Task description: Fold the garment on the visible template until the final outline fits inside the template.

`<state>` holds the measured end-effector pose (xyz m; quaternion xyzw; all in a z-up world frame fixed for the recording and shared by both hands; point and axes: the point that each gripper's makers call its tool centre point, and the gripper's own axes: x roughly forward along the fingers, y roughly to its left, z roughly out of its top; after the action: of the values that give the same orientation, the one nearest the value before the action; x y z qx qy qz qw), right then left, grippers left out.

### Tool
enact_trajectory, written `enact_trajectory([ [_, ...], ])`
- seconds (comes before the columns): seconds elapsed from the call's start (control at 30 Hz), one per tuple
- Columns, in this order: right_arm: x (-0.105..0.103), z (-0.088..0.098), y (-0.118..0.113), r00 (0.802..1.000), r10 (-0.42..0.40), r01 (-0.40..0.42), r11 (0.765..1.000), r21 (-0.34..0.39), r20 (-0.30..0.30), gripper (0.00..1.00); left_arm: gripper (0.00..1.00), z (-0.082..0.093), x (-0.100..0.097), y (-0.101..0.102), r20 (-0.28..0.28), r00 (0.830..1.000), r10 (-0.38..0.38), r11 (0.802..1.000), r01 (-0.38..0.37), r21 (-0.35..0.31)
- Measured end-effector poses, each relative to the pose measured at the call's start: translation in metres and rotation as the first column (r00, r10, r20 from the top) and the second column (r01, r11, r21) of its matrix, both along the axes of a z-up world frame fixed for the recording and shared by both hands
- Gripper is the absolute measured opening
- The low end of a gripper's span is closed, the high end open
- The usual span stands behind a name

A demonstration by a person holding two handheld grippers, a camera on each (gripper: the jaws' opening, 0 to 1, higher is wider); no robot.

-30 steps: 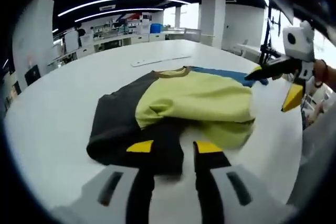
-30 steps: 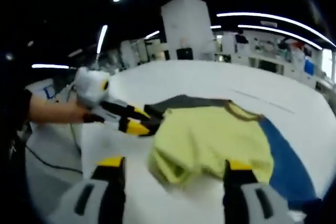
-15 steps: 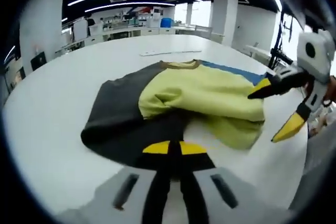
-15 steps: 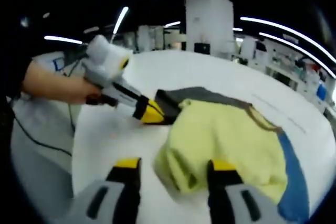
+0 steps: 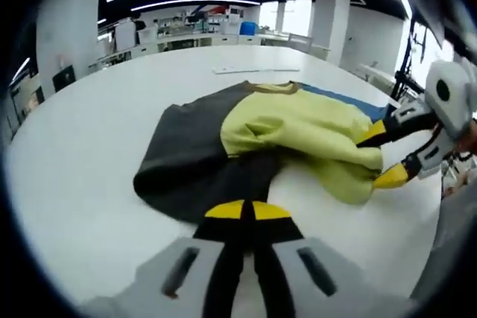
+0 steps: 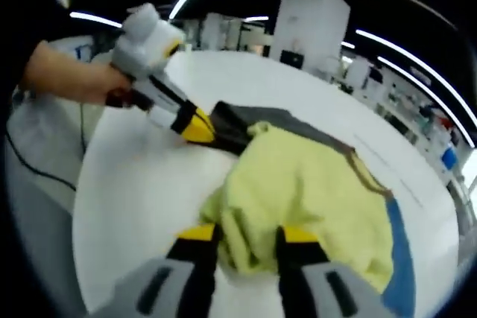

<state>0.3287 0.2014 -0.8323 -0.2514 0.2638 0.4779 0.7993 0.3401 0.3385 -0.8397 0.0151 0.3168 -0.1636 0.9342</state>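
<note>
Our left gripper (image 5: 247,210) is clamped on the shirt (image 5: 246,139)'s dark hem; the right gripper (image 6: 240,234) pinches the yellow edge. We should lift both evenly to keep the fold flat.

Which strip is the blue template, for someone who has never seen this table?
On the big white table lies the yellow and black garment. The blue template is the flat strip showing along its far edge, the only blue there.
</note>
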Motion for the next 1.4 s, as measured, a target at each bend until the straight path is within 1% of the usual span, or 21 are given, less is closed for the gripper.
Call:
enact_trajectory([
  [0.07, 0.002, 0.000, -0.002, 1.000, 0.001, -0.001, 1.000, -0.011, 0.013, 0.22, 0.00, 0.001, -0.002, 0.003, -0.005, 1.000, 0.009, 1.000, -0.009, 0.008],
  [0.33, 0.005, 0.000, -0.003, 1.000, -0.013, 0.013, 1.000, -0.010, 0.011, 0.17, 0.00, 0.002, -0.010, 0.027, -0.017, 0.999, 0.037, 0.998, -0.036, 0.043],
  [0.4, 0.006, 0.001, -0.004, 1.000, -0.020, 0.020, 1.000, -0.007, 0.009, 0.13, 0.00, 0.004, -0.011, 0.030, -0.019, 0.999, 0.045, 0.998, -0.044, 0.051],
  [0.47, 0.006, 0.003, -0.005, 1.000, -0.022, 0.022, 1.000, -0.003, 0.003, 0.08, 0.00, 0.003, -0.013, 0.040, -0.021, 0.998, 0.053, 0.997, -0.052, 0.058],
  [0.57, 0.006, 0.008, -0.007, 1.000, -0.025, 0.025, 1.000, 0.012, -0.019, 0.02, 0.00, 0.002, -0.013, 0.049, -0.022, 0.998, 0.062, 0.996, -0.060, 0.062],
  [0.63, 0.006, 0.012, -0.008, 0.999, -0.023, 0.023, 0.999, 0.023, -0.031, 0.01, 0.00, 0.001, -0.013, 0.051, -0.024, 0.998, 0.065, 0.996, -0.063, 0.068],
  [0.77, 0.003, 0.021, -0.009, 0.999, -0.008, 0.009, 0.999, 0.034, -0.034, 0.00, 0.00, 0.003, -0.014, 0.048, -0.019, 0.998, 0.058, 0.996, -0.057, 0.065],
  [0.93, 0.009, 0.041, -0.010, 0.999, -0.011, 0.013, 0.997, 0.071, -0.038, 0.00, 0.00, 0.002, -0.013, 0.049, -0.015, 0.999, 0.050, 0.996, -0.048, 0.080],
  [1.0, 0.015, 0.052, -0.010, 0.999, -0.026, 0.030, 0.995, 0.097, -0.039, 0.00, 0.00, 0.003, -0.013, 0.050, -0.012, 0.999, 0.052, 0.995, -0.051, 0.082],
  [1.1, 0.034, 0.068, -0.011, 0.999, -0.051, 0.053, 0.991, 0.123, -0.015, 0.00, 0.00, 0.003, -0.012, 0.052, -0.008, 0.998, 0.054, 0.995, -0.053, 0.087],
  [1.17, 0.047, 0.073, -0.013, 0.998, -0.069, 0.069, 0.989, 0.129, -0.002, 0.00, 0.00, 0.003, -0.011, 0.053, -0.004, 0.999, 0.052, 0.994, -0.051, 0.093],
  [1.27, 0.065, 0.078, -0.017, 0.994, -0.109, 0.108, 0.985, 0.133, 0.002, 0.00, 0.00, 0.004, -0.010, 0.055, 0.001, 0.999, 0.053, 0.994, -0.052, 0.095],
  [1.4, 0.086, 0.077, -0.018, 0.991, -0.132, 0.129, 0.984, 0.125, 0.018, 0.00, 0.03, 0.007, -0.009, 0.057, 0.015, 0.999, 0.046, 0.993, -0.047, 0.113],
])
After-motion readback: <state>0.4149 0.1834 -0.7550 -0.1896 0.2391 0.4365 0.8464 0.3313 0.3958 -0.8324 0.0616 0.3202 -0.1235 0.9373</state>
